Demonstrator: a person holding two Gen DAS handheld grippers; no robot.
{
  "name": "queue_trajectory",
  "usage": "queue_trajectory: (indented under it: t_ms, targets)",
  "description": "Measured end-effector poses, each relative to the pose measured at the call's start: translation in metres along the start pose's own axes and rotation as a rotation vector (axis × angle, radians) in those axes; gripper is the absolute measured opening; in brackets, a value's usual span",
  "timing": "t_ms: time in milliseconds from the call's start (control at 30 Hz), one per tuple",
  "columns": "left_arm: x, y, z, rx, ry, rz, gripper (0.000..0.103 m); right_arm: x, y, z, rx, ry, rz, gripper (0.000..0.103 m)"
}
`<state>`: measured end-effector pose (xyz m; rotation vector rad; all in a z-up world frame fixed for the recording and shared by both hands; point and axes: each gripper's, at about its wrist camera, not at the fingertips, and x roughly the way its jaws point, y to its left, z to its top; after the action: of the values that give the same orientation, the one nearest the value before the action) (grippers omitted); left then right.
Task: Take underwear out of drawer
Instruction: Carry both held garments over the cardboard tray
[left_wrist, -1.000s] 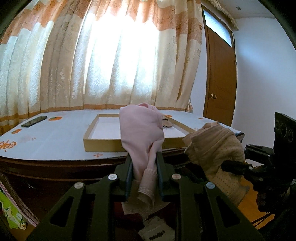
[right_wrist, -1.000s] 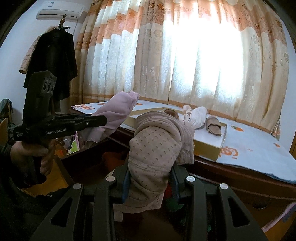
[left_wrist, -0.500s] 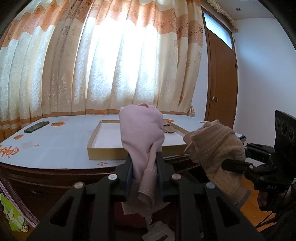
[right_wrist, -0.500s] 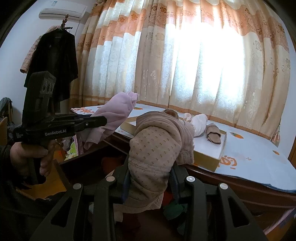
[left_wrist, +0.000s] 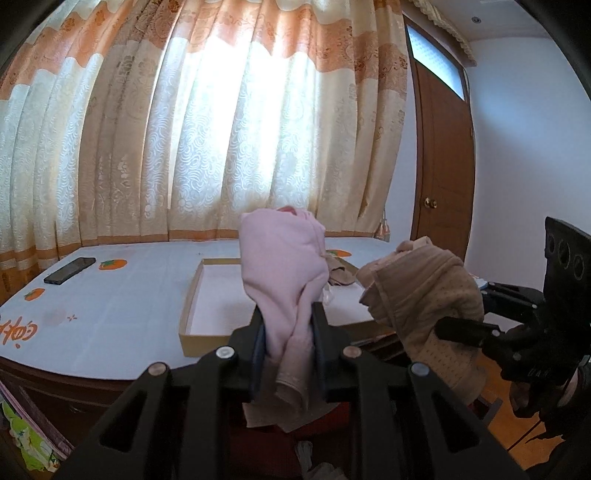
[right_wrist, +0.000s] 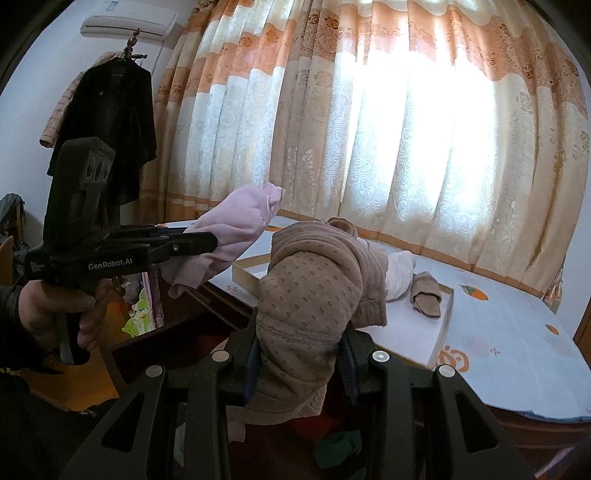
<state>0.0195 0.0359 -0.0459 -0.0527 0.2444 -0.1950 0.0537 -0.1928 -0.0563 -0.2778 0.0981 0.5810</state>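
Note:
My left gripper (left_wrist: 288, 332) is shut on a pink underwear piece (left_wrist: 282, 266) that bulges up above its fingers; the same pink underwear (right_wrist: 236, 229) shows at the left of the right wrist view, with the left gripper (right_wrist: 207, 242) seen from the side. My right gripper (right_wrist: 299, 339) is shut on a tan dotted underwear piece (right_wrist: 310, 280), which also hangs at the right of the left wrist view (left_wrist: 424, 291). Both are held in the air in front of the table edge. The drawer's dark opening (right_wrist: 173, 332) lies low, mostly hidden.
A shallow cardboard box (left_wrist: 192, 306) sits on the white-covered table (left_wrist: 110, 314), holding a white rolled garment (right_wrist: 399, 273) and a brown one (right_wrist: 426, 299). A black phone (left_wrist: 70, 270) lies at the table's left. Curtains, a wooden door (left_wrist: 443, 177) and hanging dark coat (right_wrist: 110, 122) surround.
Both grippers have risen with their garments still clamped, so the tabletop and box now appear lower and more from above.

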Motion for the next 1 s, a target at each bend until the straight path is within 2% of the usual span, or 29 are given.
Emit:
queue_trajectory:
  t_ms: [300, 1000]
  targets:
    - [0.015, 0.008, 0.012, -0.019, 0.027, -0.011, 0.021, 0.011, -0.008, 0.015, -0.001, 0.001, -0.005, 0.039]
    - [0.065, 0.022, 0.057, 0.015, 0.101, -0.015, 0.021, 0.062, -0.045, 0.056, 0.054, 0.074, -0.003, 0.039]
